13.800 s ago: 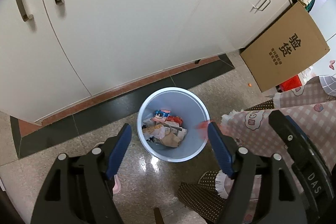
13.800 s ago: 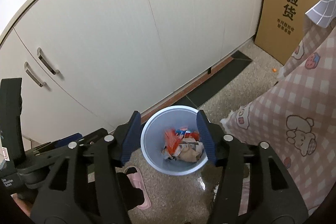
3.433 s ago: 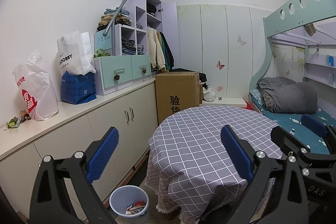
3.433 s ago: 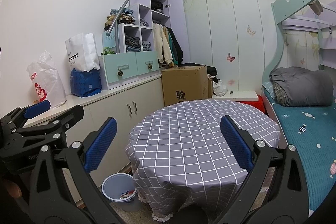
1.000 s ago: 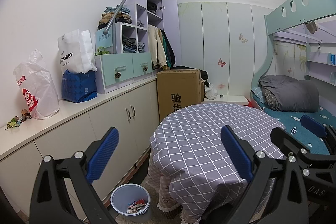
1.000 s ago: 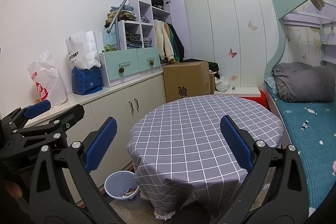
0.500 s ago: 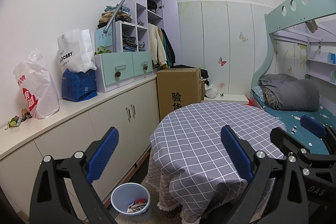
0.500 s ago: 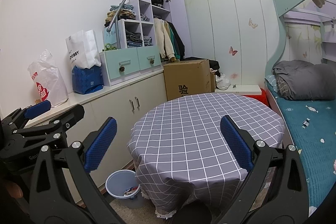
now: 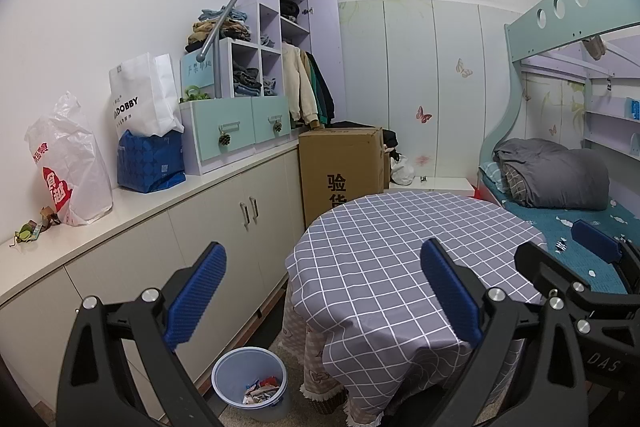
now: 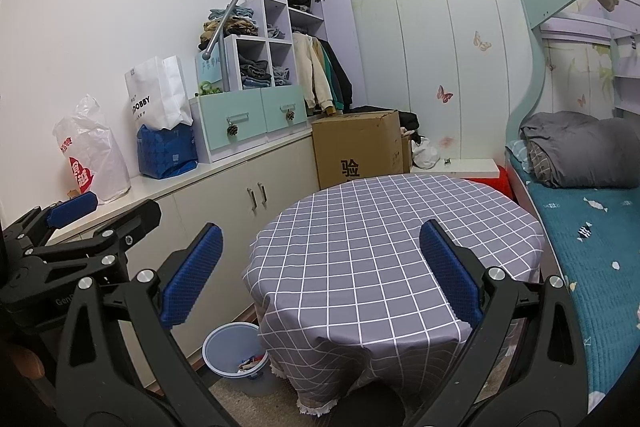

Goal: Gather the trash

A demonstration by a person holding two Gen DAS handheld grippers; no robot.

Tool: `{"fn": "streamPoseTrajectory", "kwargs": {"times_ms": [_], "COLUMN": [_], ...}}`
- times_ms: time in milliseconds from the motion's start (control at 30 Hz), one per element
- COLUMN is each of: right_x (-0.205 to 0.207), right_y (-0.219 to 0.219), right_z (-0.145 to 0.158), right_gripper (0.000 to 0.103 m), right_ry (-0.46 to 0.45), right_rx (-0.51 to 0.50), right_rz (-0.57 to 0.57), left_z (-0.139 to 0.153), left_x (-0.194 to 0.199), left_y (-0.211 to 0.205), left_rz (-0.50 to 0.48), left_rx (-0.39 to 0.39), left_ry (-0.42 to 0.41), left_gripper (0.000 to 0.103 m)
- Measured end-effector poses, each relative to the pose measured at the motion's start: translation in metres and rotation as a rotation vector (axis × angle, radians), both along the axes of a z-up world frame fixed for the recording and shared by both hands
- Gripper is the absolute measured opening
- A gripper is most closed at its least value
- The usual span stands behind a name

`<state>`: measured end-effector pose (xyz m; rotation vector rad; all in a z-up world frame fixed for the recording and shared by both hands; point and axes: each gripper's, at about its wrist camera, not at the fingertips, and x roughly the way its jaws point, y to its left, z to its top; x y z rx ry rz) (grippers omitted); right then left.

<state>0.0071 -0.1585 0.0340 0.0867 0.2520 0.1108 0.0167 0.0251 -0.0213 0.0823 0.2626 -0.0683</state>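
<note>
A pale blue trash bin stands on the floor between the white cabinets and the round table, with crumpled wrappers inside. It also shows in the right wrist view, partly behind the tablecloth. My left gripper is open and empty, held high above the bin and the table edge. My right gripper is open and empty, over the round table with the grey checked cloth. No loose trash shows on the tabletop.
White cabinets run along the left wall, their counter holding plastic bags, a blue bag and mint drawers. A cardboard box stands behind the table. A bunk bed with a grey duvet is on the right.
Both views have crept slightly nearer the table over the last second. Both grippers stay open and empty. Much earlier, both hung directly over the bin.
</note>
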Motion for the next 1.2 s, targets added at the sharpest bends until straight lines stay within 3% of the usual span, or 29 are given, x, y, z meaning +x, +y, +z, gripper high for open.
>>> {"fn": "streamPoseTrajectory", "kwargs": {"times_ms": [667, 933, 1200], "right_x": [0.011, 0.031, 0.062], "right_y": [0.010, 0.011, -0.003], "right_z": [-0.006, -0.018, -0.035], "right_gripper": [0.097, 0.097, 0.097], "right_ry": [0.020, 0.059, 0.120], "right_rx": [0.011, 0.026, 0.050], "right_rz": [0.000, -0.014, -0.048], "left_z": [-0.007, -0.012, -0.028], "left_x": [0.018, 0.041, 0.079], "left_y": [0.005, -0.002, -0.021], "left_rz": [0.011, 0.012, 0.003], "left_rx": [0.018, 0.032, 0.060], "left_ry": [0.027, 0.050, 0.129], "left_gripper": [0.096, 0.096, 0.096]}}
